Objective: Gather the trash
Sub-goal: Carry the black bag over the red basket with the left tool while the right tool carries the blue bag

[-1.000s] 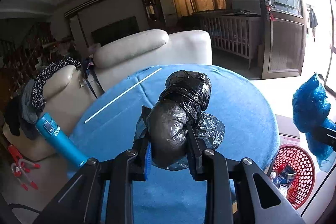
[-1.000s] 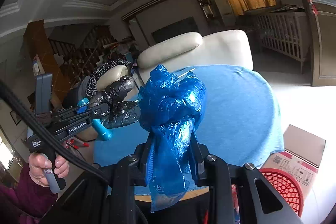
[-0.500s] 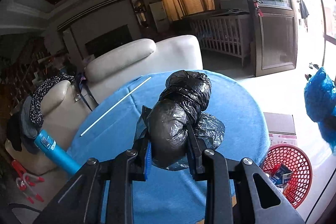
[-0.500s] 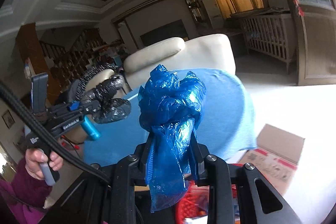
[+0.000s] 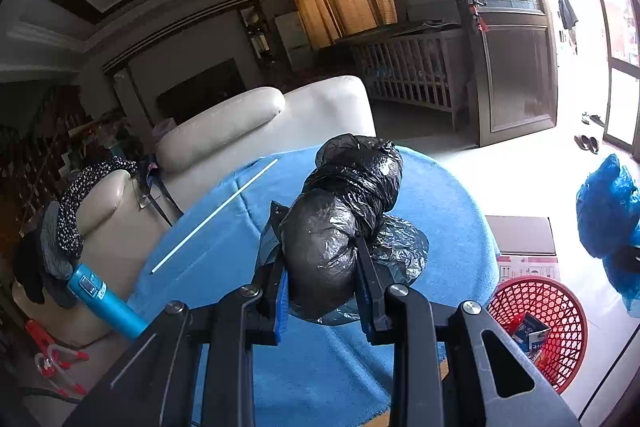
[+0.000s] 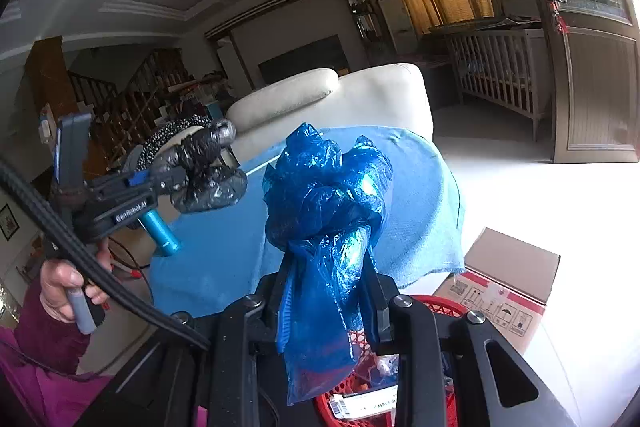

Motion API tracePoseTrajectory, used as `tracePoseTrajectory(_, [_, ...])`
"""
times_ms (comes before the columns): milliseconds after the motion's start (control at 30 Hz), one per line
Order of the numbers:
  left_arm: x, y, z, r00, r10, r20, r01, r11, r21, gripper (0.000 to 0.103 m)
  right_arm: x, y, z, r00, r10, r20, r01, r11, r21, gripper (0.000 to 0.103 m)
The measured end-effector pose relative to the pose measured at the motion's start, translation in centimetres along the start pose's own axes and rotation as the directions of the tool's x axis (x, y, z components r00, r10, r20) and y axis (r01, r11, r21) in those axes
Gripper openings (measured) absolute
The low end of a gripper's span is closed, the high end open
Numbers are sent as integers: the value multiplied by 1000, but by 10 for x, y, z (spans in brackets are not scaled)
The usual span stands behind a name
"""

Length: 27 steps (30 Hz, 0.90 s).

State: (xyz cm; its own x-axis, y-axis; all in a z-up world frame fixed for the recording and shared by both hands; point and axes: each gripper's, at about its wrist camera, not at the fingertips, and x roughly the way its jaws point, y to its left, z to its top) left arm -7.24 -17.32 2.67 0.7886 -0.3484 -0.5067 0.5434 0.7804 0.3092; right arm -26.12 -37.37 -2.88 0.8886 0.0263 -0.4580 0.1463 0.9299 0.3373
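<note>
**Two bagged bundles in hand**

We see the left gripper (image 5: 320,291), jaws clamped on a knotted black trash bag (image 5: 340,227) at frame centre, above the blue-covered worktop (image 5: 440,195). The right gripper (image 6: 326,301) pinches a blue trash bag (image 6: 324,211) (red basket (image 6: 440,307) directly below).

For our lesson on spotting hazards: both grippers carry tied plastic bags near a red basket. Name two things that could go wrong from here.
1. The blue bag is pinched only at its thin neck by the right gripper; slippery film could slide out before the red basket.
2. The black bag in the left gripper hangs over the table, well short of the basket, so it could drop there.
</note>
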Motion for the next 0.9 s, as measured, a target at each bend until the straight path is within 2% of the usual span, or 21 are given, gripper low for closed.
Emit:
tracePoseTrajectory(433, [-10, -11, -1, 1000, -9, 20, 9, 999, 31, 30, -13, -16, -10, 1000, -22, 10, 21, 998, 52, 29])
tracePoseTrajectory(900, [-2, -25, -6, 999, -36, -14, 37, 998, 55, 29, -14, -19, -10, 1000, -13, -5, 13, 997, 73, 29])
